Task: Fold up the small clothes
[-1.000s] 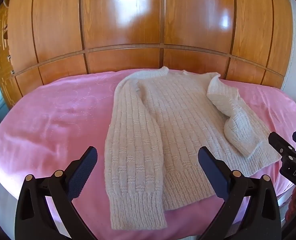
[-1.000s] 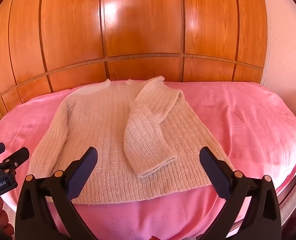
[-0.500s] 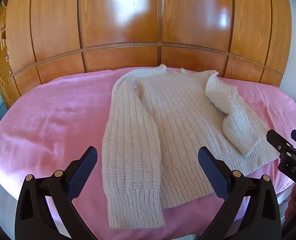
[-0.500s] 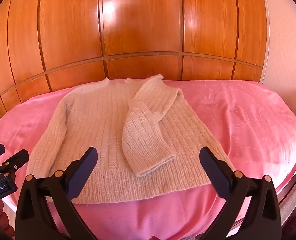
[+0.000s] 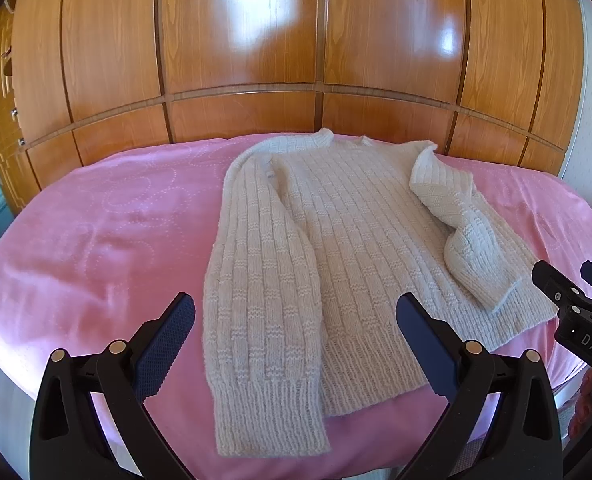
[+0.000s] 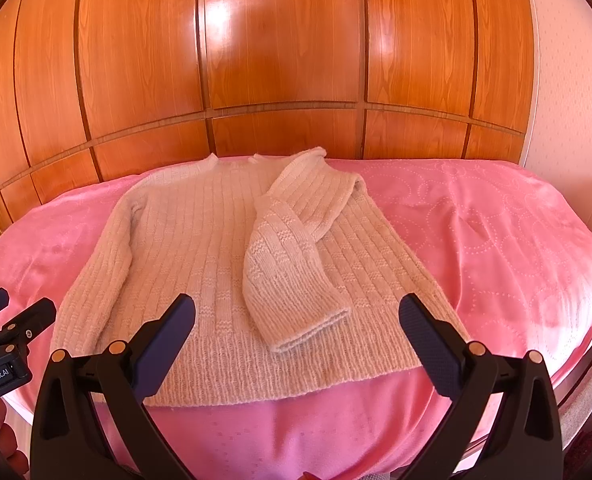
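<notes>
A wall of glossy wooden panels [image 5: 240,60] runs behind a bed [image 5: 96,248] covered with a pink quilted spread. On it a pale knitted sweater [image 5: 356,240] lies flat, neck toward the far edge by the panels and ribbed hem along the near edge. One sleeve [image 6: 292,256] is already folded in across the body, its cuff just short of the hem. The other sleeve [image 5: 256,292] lies straight beside the body, and its cuff reaches past the hem toward the near edge of the bed.

The left gripper [image 5: 296,340] hangs over that straight sleeve with its jaws wide apart and nothing in them. The right gripper [image 6: 296,340] hovers above the hem, also spread and empty.

The sleeve-folding step looks half done. The next move probably calls for the left gripper to come down on the loose cuff, pinch the thick knit through, and carry it across the body to match the first sleeve.
</notes>
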{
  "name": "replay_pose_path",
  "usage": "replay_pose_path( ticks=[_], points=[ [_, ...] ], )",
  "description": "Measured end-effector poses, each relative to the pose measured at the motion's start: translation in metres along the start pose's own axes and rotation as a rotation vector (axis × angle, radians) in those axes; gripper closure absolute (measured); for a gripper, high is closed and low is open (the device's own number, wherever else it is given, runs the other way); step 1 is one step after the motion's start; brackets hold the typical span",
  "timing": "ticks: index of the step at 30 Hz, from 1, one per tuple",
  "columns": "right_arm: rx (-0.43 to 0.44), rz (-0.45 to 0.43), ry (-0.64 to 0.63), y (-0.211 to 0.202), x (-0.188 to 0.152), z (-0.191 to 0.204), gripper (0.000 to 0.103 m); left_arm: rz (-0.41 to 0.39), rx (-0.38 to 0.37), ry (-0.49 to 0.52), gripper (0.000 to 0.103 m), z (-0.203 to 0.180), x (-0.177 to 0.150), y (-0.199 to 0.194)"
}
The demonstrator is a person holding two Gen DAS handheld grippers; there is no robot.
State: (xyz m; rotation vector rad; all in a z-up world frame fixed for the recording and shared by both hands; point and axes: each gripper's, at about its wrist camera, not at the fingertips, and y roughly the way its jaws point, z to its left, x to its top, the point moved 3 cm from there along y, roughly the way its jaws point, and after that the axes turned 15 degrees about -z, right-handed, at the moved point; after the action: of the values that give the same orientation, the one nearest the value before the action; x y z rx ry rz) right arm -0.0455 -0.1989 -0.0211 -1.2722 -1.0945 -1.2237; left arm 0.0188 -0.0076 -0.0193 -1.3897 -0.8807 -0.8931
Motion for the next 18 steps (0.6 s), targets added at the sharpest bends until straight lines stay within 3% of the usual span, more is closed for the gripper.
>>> replay_pose_path(
  ticks=[18],
  points=[
    [0.002, 0.003, -0.002, 0.0029, -0.0025, -0.0007, 0.002, 0.007, -0.006, -0.012, 0.003, 0.0012, -0.0049, 0.0004]
  ],
)
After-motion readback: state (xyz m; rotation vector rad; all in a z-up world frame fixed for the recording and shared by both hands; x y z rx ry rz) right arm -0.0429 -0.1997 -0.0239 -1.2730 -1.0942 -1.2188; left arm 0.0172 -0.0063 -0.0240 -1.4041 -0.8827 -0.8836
